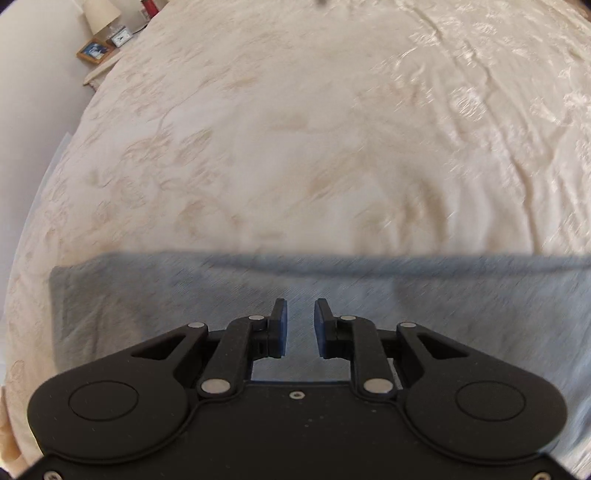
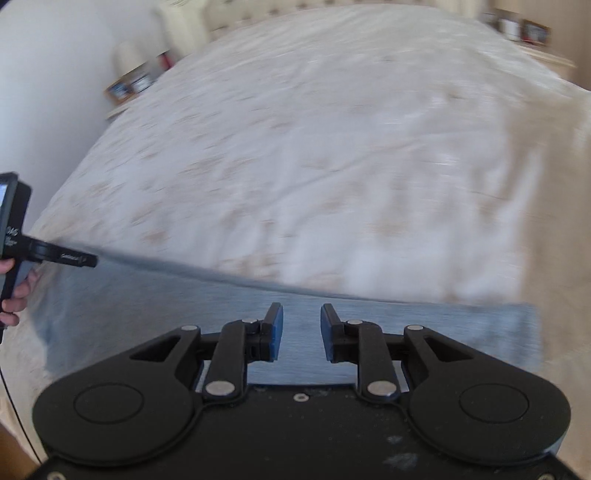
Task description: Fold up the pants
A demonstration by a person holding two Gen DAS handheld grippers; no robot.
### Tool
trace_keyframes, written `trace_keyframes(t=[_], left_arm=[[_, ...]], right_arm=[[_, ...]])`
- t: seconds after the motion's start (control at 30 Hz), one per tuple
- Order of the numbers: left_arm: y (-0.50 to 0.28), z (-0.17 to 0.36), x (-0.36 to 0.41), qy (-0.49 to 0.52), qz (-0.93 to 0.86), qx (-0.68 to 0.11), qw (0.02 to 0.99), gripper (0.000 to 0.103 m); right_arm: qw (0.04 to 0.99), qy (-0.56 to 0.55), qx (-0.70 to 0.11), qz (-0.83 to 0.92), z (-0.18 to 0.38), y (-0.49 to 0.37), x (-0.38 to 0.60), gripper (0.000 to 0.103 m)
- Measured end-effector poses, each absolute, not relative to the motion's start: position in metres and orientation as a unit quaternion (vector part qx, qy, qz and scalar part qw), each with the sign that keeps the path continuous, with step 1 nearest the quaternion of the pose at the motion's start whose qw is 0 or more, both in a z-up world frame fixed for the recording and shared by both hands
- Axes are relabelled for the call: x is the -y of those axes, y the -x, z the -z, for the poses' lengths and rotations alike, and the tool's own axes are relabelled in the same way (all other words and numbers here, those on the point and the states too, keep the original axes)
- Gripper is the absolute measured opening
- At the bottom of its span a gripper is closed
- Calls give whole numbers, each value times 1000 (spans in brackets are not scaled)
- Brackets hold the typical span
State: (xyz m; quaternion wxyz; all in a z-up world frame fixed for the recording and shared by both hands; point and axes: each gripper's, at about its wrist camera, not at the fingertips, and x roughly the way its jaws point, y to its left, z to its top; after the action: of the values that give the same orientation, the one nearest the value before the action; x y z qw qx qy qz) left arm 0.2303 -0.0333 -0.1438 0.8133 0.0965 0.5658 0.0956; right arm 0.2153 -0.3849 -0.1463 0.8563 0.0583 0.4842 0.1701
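Light blue-grey pants (image 1: 406, 295) lie flat as a wide band across the near part of a bed; they also show in the right wrist view (image 2: 424, 328). My left gripper (image 1: 300, 306) hovers over the pants, jaws open with nothing between them. My right gripper (image 2: 302, 310) is also open and empty over the pants. The left gripper's body (image 2: 22, 236), held by a hand, shows at the left edge of the right wrist view, near the pants' far edge. Both views are blurred by motion.
The bed has a cream patterned bedspread (image 1: 295, 129) that fills most of both views. A nightstand with a lamp (image 1: 101, 14), a clock and a framed photo (image 1: 94, 50) stands at the far left. A white wall (image 2: 44, 92) is on the left.
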Motion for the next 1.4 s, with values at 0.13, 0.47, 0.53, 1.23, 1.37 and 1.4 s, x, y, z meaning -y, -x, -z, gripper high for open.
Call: trace_keyframes(t=[0.13, 0.47, 0.53, 1.23, 1.37, 1.4], left_arm=[[-205, 152, -7, -107, -105, -584, 798, 28], [-202, 197, -97, -47, -91, -629, 771, 28], [-207, 199, -98, -44, -83, -628, 772, 28], [-209, 167, -119, -28, -38, -592, 805, 28], [-219, 164, -128, -38, -55, -573, 817, 28], [-222, 166, -132, -44, -65, -569, 818, 28]], right_arm=[[838, -35, -497, -223, 153, -226, 313, 25], [816, 47, -510, -268, 173, -256, 170, 28], [813, 74, -508, -274, 184, -270, 156, 29], [798, 149, -511, -281, 209, -305, 135, 2], [795, 144, -526, -267, 229, -320, 130, 2], [793, 143, -531, -261, 235, -321, 129, 3]])
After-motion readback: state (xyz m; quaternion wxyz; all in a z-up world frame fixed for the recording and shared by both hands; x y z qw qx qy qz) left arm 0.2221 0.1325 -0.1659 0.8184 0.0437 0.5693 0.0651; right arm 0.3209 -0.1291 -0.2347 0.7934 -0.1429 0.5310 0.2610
